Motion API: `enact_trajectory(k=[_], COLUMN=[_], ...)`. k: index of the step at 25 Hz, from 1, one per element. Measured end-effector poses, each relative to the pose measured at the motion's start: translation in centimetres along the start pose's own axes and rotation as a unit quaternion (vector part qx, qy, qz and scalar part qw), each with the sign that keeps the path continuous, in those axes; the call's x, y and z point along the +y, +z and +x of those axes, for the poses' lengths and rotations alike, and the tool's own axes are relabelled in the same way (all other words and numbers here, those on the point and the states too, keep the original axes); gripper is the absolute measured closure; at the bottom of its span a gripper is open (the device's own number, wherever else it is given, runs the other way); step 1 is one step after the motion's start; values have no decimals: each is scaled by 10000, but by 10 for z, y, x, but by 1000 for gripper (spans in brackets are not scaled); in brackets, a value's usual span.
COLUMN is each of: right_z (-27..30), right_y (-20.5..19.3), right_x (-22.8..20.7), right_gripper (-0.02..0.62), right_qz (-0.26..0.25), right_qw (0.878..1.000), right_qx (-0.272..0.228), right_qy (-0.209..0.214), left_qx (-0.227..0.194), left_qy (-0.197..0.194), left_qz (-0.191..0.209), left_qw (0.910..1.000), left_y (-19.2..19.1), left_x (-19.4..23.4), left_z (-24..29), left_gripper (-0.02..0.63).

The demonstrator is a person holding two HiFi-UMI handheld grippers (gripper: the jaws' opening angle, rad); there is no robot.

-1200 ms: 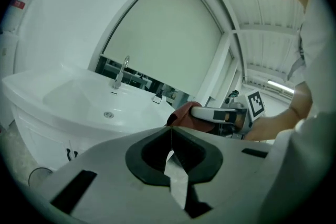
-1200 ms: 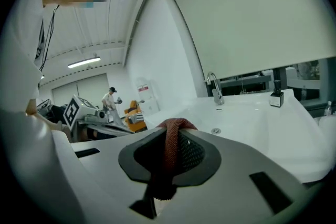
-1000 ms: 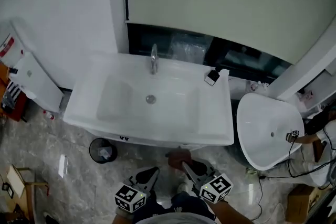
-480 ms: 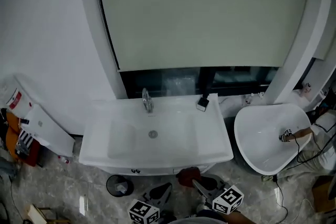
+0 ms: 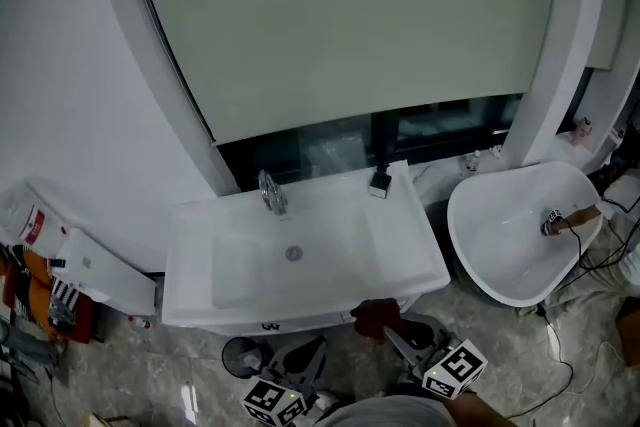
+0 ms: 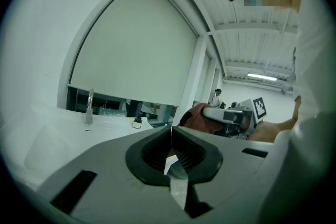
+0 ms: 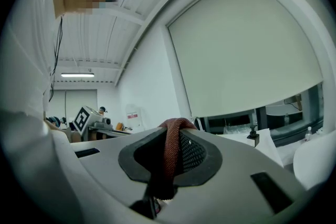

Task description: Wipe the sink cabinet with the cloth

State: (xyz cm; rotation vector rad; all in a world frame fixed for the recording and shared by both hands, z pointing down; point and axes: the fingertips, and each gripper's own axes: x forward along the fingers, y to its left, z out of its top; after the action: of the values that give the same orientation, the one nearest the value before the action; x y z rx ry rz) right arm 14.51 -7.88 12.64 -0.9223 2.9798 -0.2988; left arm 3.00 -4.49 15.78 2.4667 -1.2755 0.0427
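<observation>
Before the white sink cabinet [image 5: 303, 322], my right claw [image 7: 169, 140] pinches the red cloth [image 5: 374, 316] near its front edge, my left claw [image 6: 171, 145] is closed and empty, and the wiping seems barely begun.

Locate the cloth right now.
Head view, bottom centre-right: the reddish cloth is clamped in the right gripper, by the front edge of the white sink cabinet, towards its right end.

Sink cabinet [image 5: 400, 250] top open mid-basin; faucet [image 5: 270, 193] blocks 12 o'clock, dispenser [image 5: 380, 181] 1 o'clock. Floor: bin [image 5: 243, 356] at 7, white basin [image 5: 500, 245] crowds 3.
</observation>
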Motion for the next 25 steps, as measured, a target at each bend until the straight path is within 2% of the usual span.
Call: enact_trajectory(k=[7,15,25], right_z=[-10,-18,-21], right_y=[2,3,1], right_x=[-15,-26,-24], right_gripper=[548,546,548], right_qz=[-15,64,121], right_qw=[9995,9994,9997], right_qx=[-133,-158,-177], right_qy=[-295,-303,-91], left_qx=[20,-14,11], left_qy=[-43,41,180], left_qz=[30,65,31], left_qw=[10000,10000,9998], left_y=[-3,1,-4], left_x=[-8,-15,-28], left_z=[9,14,17], left_gripper=[594,594,594])
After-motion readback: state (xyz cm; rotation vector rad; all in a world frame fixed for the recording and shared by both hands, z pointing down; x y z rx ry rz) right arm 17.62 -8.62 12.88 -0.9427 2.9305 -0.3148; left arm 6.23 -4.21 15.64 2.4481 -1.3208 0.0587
